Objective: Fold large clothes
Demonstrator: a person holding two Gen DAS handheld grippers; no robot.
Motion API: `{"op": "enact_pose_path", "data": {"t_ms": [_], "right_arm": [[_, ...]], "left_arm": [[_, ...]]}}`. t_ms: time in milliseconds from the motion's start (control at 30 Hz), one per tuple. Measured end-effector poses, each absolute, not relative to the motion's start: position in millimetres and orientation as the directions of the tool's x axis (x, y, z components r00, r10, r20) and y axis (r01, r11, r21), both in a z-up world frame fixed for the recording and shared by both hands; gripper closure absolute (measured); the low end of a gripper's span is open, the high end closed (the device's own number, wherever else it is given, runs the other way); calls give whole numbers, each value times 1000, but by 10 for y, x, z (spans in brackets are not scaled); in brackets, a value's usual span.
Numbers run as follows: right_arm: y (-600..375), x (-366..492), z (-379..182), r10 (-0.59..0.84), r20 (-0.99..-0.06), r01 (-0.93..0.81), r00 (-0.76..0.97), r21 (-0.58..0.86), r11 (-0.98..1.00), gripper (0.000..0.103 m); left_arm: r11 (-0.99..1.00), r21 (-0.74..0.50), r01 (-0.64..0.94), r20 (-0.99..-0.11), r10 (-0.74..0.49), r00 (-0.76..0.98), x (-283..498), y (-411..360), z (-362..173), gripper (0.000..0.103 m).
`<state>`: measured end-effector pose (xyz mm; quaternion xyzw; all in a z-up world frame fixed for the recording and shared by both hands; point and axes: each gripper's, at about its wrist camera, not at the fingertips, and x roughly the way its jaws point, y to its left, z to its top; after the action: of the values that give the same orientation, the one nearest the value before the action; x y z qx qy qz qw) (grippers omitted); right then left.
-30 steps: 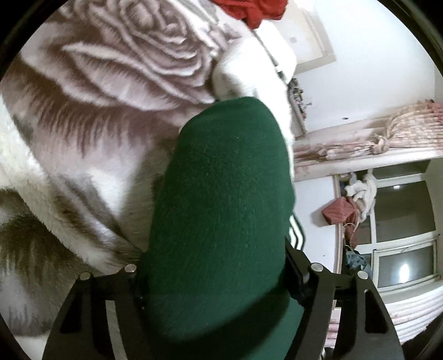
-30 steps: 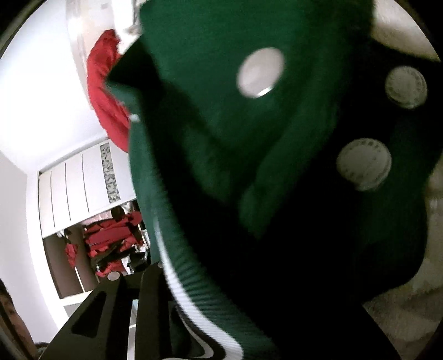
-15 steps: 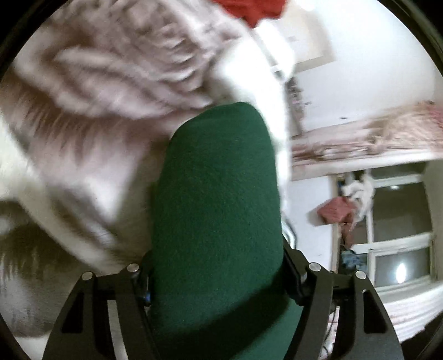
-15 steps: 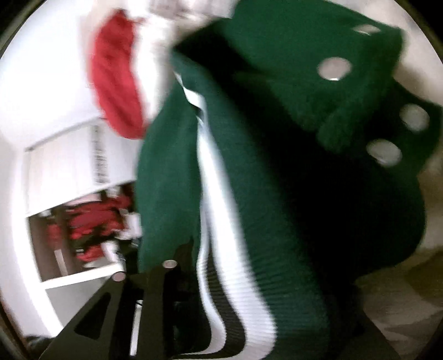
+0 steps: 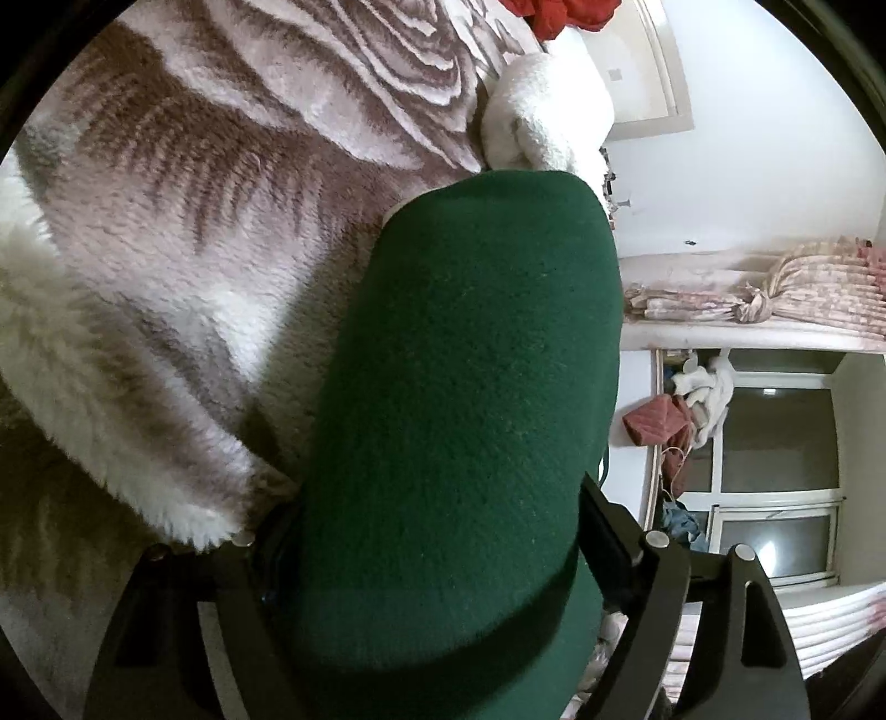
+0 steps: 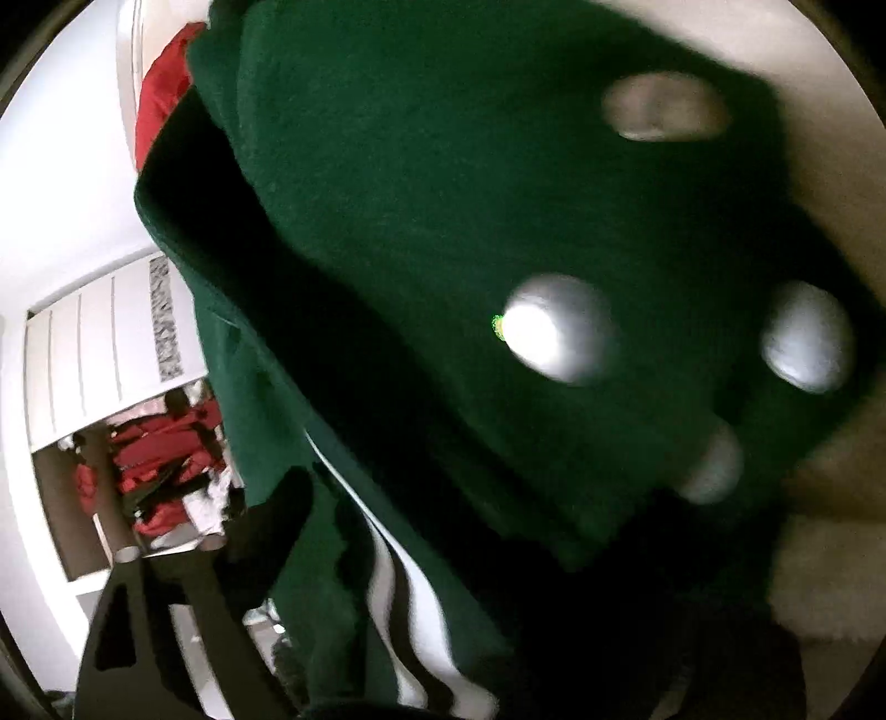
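A dark green fleece jacket (image 5: 470, 387) lies as a thick rounded fold on the rose-patterned blanket (image 5: 221, 194). My left gripper (image 5: 426, 531) straddles that fold. Its jaws are opening, with the fabric still filling the gap and the right finger's inner face bared. In the right wrist view the jacket (image 6: 443, 221) fills the frame, showing silver snap buttons (image 6: 559, 329) and a white-striped hem (image 6: 404, 626). My right gripper (image 6: 470, 609) is opening wide over the hem. Only its left finger (image 6: 266, 515) shows; dark cloth hides the other.
A white fluffy pillow (image 5: 542, 111) and red clothing (image 5: 565, 14) lie at the blanket's far end. Beyond the bed are a tied curtain (image 5: 803, 293) and a window (image 5: 775, 471). An open wardrobe with red garments (image 6: 160, 459) stands on the left.
The left gripper has sunk toward the blanket and its fingers have spread a little. The right gripper's left finger has swung outward off the striped hem, and the snap buttons have shifted in view.
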<state>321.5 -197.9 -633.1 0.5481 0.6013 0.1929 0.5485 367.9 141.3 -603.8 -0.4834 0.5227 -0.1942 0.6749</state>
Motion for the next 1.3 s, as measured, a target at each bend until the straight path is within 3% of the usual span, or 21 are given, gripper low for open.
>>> {"op": "enact_pose_path", "data": {"t_ms": [100, 267, 300, 367, 400, 500, 600, 667, 833, 867, 933, 967, 1067, 1200, 1300], "right_arm": [[-1645, 3428, -6354, 897, -410, 435, 164, 846, 307, 0], [-1226, 3660, -6398, 957, -228, 397, 179, 907, 142, 2], [-1177, 3679, -6385, 959, -228, 388, 170, 910, 148, 3], [-1118, 3691, -6316, 946, -302, 376, 116, 895, 239, 17], [-1096, 3702, -6269, 932, -346, 378, 107, 881, 284, 19], [-1403, 3534, -5960, 826, -542, 412, 151, 794, 446, 19], [-1666, 3467, -5415, 629, -745, 416, 224, 657, 629, 18], [-1607, 3619, -5105, 589, -759, 356, 279, 651, 670, 18], [-1590, 4400, -5211, 589, -777, 180, 223, 627, 758, 19], [-1432, 4578, -5316, 601, -778, 183, 181, 627, 757, 27], [-1388, 4601, -5483, 601, -791, 197, 115, 611, 767, 61], [-1320, 4630, -5416, 589, -800, 175, 113, 599, 781, 70], [-1553, 4516, -5118, 568, -803, 165, 181, 594, 787, 78], [-1867, 4329, -4779, 512, -818, 228, 262, 568, 791, 80], [-1801, 4400, -5156, 453, -873, 264, 181, 487, 833, 80]], "left_arm": [[440, -864, -247, -504, -773, 385, 3685, 1443, -6072, 20], [408, -876, -258, -481, -780, 400, 3652, 1515, -6128, 20], [405, -877, -260, -479, -783, 397, 3650, 1520, -6134, 20], [416, -872, -258, -487, -783, 386, 3649, 1510, -6114, 20], [426, -868, -254, -495, -782, 380, 3647, 1504, -6095, 20], [471, -847, -248, -532, -764, 366, 3645, 1489, -5999, 20], [511, -820, -257, -572, -738, 358, 3628, 1468, -5932, 20], [542, -795, -272, -606, -708, 361, 3616, 1443, -5878, 20], [590, -751, -296, -659, -655, 368, 3607, 1381, -5797, 20], [607, -739, -294, -673, -640, 371, 3603, 1366, -5769, 20], [645, -711, -282, -700, -606, 377, 3596, 1355, -5713, 19], [668, -694, -270, -714, -591, 376, 3603, 1347, -5682, 18], [735, -642, -218, -752, -546, 370, 3609, 1310, -5604, 14], [786, -600, -151, -771, -516, 374, 3646, 1263, -5553, 2], [803, -578, -144, -787, -501, 361, 3716, 1229, -5583, 1]]}}
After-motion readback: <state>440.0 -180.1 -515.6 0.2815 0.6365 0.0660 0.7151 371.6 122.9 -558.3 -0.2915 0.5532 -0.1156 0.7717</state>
